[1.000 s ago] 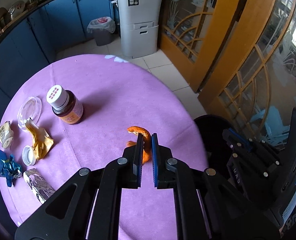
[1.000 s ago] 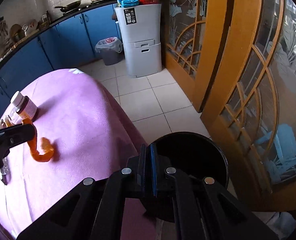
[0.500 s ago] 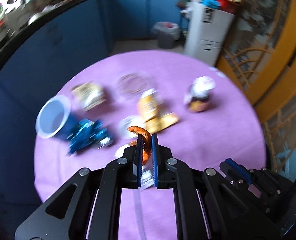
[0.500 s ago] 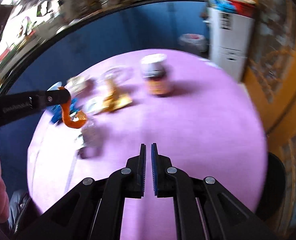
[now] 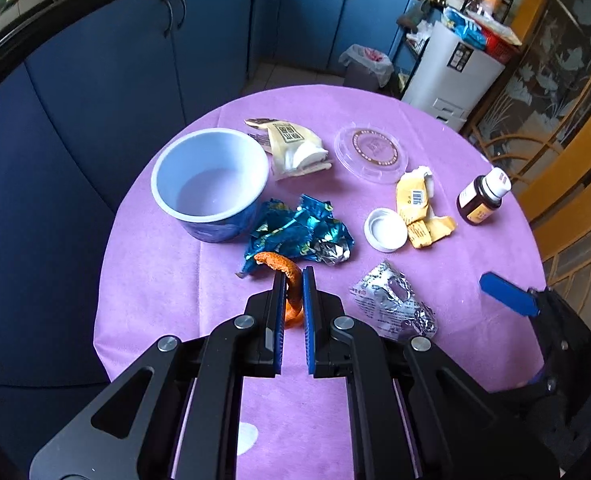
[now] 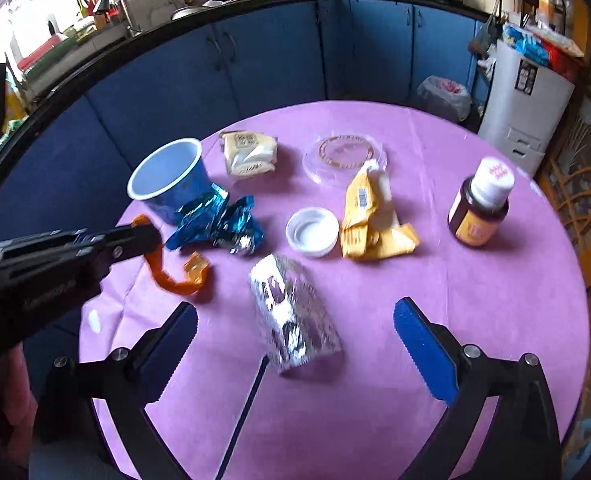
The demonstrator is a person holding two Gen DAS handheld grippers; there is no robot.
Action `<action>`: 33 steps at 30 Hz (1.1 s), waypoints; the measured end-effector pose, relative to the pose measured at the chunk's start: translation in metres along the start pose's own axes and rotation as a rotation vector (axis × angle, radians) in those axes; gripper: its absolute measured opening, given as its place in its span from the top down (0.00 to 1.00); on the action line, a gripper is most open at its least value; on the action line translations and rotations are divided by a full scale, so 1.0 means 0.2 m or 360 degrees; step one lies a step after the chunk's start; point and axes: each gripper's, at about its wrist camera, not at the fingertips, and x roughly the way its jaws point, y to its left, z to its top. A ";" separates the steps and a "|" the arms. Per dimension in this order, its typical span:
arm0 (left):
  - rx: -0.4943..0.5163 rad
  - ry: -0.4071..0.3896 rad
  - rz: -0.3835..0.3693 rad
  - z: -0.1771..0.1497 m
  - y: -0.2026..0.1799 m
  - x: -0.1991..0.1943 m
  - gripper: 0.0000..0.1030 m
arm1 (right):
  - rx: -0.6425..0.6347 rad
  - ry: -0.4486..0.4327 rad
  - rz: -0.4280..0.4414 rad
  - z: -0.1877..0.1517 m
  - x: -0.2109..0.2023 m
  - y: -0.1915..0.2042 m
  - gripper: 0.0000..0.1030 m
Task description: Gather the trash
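— Trash lies where?
— Across the purple worktop: blue cup, silver foil packet, white cap.
— And the fingers?
— Left gripper is clamped on the orange peel, held above the cloth; right gripper is spread wide around the foil.

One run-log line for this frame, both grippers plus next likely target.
left gripper: shut on orange peel, held above table | right gripper: open, empty, facing silver foil wrapper | next: probably grab wrapper
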 end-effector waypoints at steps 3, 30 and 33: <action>-0.0019 0.0036 -0.0032 -0.01 0.04 0.03 0.92 | -0.0044 0.0076 -0.0035 0.01 0.07 0.03 0.07; 0.0057 0.0000 -0.0108 0.02 -0.15 -0.04 0.92 | -0.0006 -0.0046 -0.0190 -0.08 -0.11 -0.12 0.77; 0.0126 -0.0015 -0.0115 0.02 -0.27 -0.06 0.92 | 0.0052 -0.0078 -0.0216 -0.10 -0.17 -0.21 0.77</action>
